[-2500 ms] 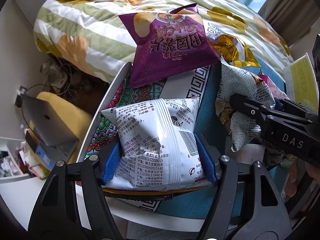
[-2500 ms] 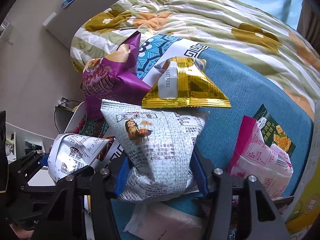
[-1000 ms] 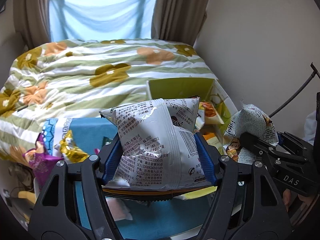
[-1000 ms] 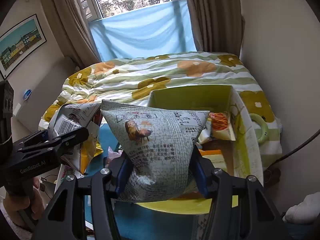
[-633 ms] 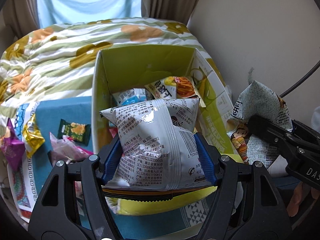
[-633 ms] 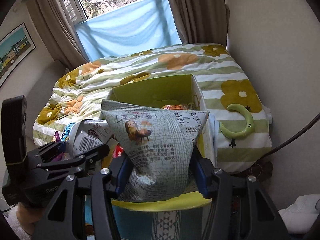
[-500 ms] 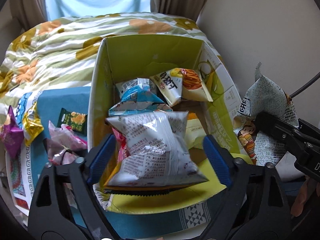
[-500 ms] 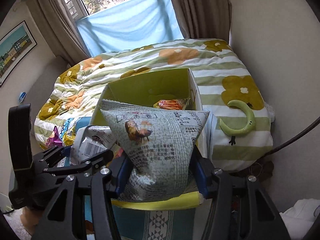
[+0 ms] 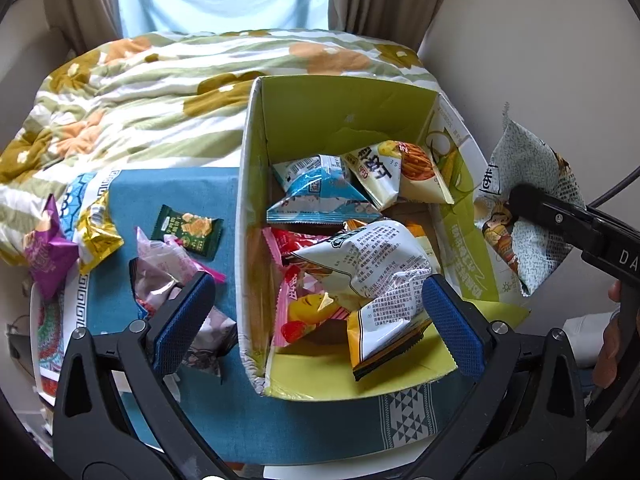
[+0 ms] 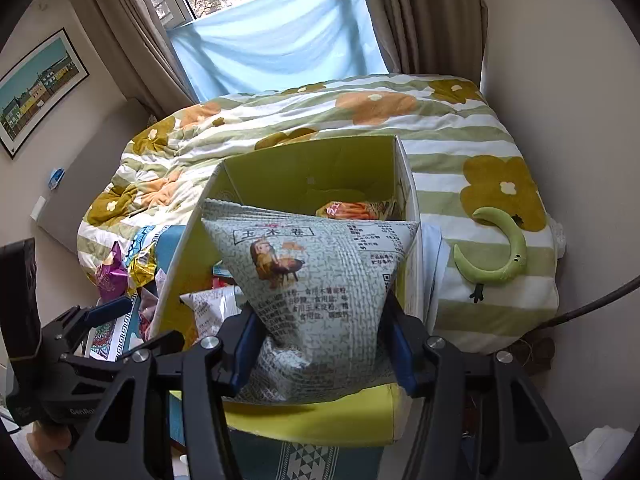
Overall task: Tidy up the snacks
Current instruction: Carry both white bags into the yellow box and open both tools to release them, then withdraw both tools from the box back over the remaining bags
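Note:
A yellow-green cardboard box (image 9: 344, 120) stands open on the blue cloth and holds several snack bags. A white printed bag with an orange edge (image 9: 376, 264) lies inside it near the front, on a pink bag. My left gripper (image 9: 318, 292) hovers over that end of the box with its jaws opening wide; the pads stand clear of the white bag. My right gripper (image 10: 320, 320) is shut on a grey-green newsprint-pattern bag (image 10: 312, 264), held above the box's near right corner. The same bag (image 9: 532, 184) shows at the right in the left wrist view.
Loose snacks lie on the blue cloth left of the box: a green packet (image 9: 188, 230), pink packets (image 9: 168, 268), a gold one (image 9: 96, 232) and a purple one (image 9: 48, 256). A flowered quilt (image 9: 160, 92) lies behind. A green crescent toy (image 10: 500, 248) rests on the bed's right side.
Both grippers swung from the table's snacks over to the box. The left jaws spread apart and the white bag dropped into the box. The right grip has not changed.

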### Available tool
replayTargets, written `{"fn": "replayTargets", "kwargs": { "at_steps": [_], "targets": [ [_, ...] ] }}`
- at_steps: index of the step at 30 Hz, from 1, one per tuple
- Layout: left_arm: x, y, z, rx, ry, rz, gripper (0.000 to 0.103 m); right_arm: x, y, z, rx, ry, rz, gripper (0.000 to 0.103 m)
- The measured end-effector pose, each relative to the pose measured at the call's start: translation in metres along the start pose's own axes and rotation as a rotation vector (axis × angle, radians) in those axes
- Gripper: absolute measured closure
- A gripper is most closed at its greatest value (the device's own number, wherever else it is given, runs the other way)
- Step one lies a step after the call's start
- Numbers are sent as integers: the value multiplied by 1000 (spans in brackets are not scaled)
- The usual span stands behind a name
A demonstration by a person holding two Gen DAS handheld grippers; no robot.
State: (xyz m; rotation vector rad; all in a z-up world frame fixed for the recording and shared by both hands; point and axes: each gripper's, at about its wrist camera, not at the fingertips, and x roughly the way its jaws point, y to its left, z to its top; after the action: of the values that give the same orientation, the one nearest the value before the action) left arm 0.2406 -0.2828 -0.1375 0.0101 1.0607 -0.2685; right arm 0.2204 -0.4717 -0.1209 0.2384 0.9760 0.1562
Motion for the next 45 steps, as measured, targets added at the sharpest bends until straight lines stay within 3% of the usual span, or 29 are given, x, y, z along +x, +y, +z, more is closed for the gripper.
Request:
{"fn": "replayTargets", "kwargs": {
  "at_steps": [12, 13, 15, 16, 17, 25, 36, 45],
  "targets": [
    [9, 3, 20, 37, 2, 0, 1, 46, 6, 28, -6, 49, 5, 49],
    [12, 3, 21, 39, 7, 2, 1, 50, 5, 30, 0, 49, 3, 45],
    [15, 5, 21, 44, 15, 7, 1, 56, 4, 32, 8, 44, 4, 23],
    [17, 6, 21, 46, 18, 11, 1, 57, 4, 32, 15, 44, -7, 4],
    [17, 6, 21, 46, 20, 12, 1, 57, 3, 31, 20, 42, -19, 0],
    [12, 7, 17, 44, 13, 12, 1, 46, 2, 19, 25, 37, -24, 0],
    [-35, 10, 0, 9, -62, 28, 1, 3, 15, 14, -29, -24, -15, 0],
    [-92, 55, -12, -84, -158, 132, 1, -28, 64, 20, -139, -120, 82, 0]
  ]
}}
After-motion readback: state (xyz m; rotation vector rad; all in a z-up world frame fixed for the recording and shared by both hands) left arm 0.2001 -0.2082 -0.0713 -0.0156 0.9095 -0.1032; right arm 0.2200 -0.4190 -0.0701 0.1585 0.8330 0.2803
